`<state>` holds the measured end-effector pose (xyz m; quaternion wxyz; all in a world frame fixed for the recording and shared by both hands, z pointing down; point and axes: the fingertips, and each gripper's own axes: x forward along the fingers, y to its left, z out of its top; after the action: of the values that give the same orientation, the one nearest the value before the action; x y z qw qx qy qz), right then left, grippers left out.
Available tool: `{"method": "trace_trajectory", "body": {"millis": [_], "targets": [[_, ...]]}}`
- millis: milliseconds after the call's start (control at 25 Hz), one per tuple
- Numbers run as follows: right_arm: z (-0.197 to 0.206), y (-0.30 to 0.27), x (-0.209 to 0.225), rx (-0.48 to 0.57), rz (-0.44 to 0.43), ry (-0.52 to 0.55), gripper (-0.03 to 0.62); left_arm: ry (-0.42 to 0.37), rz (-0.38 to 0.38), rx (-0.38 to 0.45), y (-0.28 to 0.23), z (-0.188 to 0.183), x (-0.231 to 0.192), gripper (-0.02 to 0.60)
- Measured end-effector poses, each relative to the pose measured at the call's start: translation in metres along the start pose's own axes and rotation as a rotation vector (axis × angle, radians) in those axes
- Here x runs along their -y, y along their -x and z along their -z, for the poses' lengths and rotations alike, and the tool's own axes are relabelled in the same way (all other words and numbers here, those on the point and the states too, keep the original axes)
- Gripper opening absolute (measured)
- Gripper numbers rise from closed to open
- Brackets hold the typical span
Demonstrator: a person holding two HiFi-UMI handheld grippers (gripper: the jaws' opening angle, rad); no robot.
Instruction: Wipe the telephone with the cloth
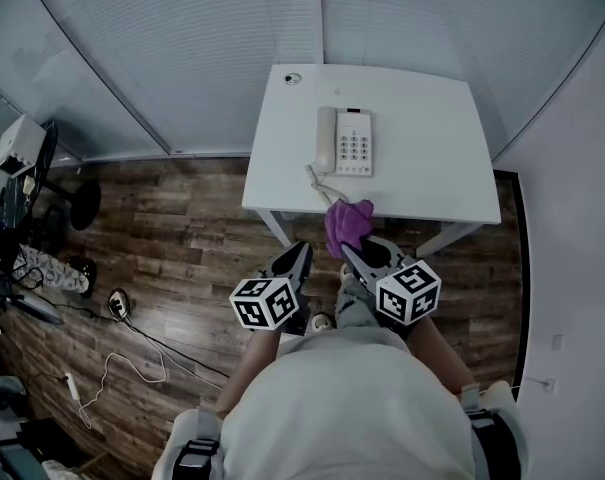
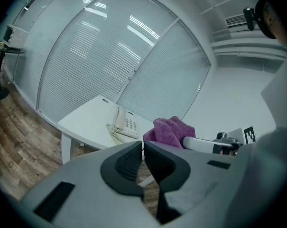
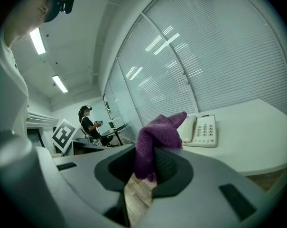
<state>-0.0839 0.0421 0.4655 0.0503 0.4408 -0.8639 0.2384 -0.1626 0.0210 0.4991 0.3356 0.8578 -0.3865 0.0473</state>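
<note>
Fingers of the right gripper (image 3: 145, 167) are pinched on the purple cloth (image 3: 158, 132), which bunches up above them, while the left gripper (image 2: 143, 156) has its jaws drawn together with nothing between. Out to the head view now: wood floor (image 1: 172, 233) fills the nine o'clock side, slatted blinds (image 1: 182, 48) run across twelve o'clock, and the white table (image 1: 422, 138) stands at twelve o'clock from both grippers. Right in its middle lies the telephone (image 1: 347, 142), handset (image 1: 325, 140) cradled on its nine o'clock side, keypad (image 1: 354, 149) at three. That purple cloth hangs at six o'clock of the telephone, over the table's near edge, clear of the set. One small round thing (image 1: 294, 79) sits at the table's eleven o'clock corner.
</note>
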Motion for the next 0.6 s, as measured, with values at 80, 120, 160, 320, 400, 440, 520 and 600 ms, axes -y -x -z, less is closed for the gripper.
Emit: {"method": "trace_trajectory", "body": {"millis": [80, 120, 160, 320, 400, 440, 520, 600], "targets": [[0.0, 0.0007, -0.0015, 0.002, -0.001, 0.003, 0.097, 0.0, 0.001, 0.002, 0.0003, -0.0004, 0.0003, 0.034], [0.0003, 0.001, -0.0023, 0.002, 0.0, 0.004, 0.097, 0.0, 0.002, 0.003, 0.0006, -0.0008, 0.0005, 0.034], [0.0007, 0.0013, -0.0029, 0.001, 0.001, 0.006, 0.097, 0.001, 0.003, 0.005, 0.0011, -0.0014, 0.0009, 0.034], [0.0009, 0.0022, -0.0031, 0.002, 0.004, 0.007, 0.097, 0.008, 0.003, 0.01, 0.0013, -0.0032, 0.0011, 0.034], [0.001, 0.0022, -0.0028, 0.005, 0.006, 0.005, 0.097, 0.015, 0.003, 0.012, 0.0017, -0.003, 0.0003, 0.034], [0.0012, 0.0024, -0.0029, 0.006, 0.007, 0.003, 0.097, 0.015, 0.001, 0.013, 0.0024, -0.0029, -0.0002, 0.034], [0.0019, 0.0032, -0.0037, 0.007, 0.008, 0.002, 0.097, 0.013, -0.006, 0.013, 0.0045, -0.002, -0.0011, 0.034], [0.0026, 0.0039, -0.0044, 0.007, 0.009, 0.002, 0.097, 0.012, -0.01, 0.012, 0.0062, -0.0009, -0.0018, 0.034]]}}
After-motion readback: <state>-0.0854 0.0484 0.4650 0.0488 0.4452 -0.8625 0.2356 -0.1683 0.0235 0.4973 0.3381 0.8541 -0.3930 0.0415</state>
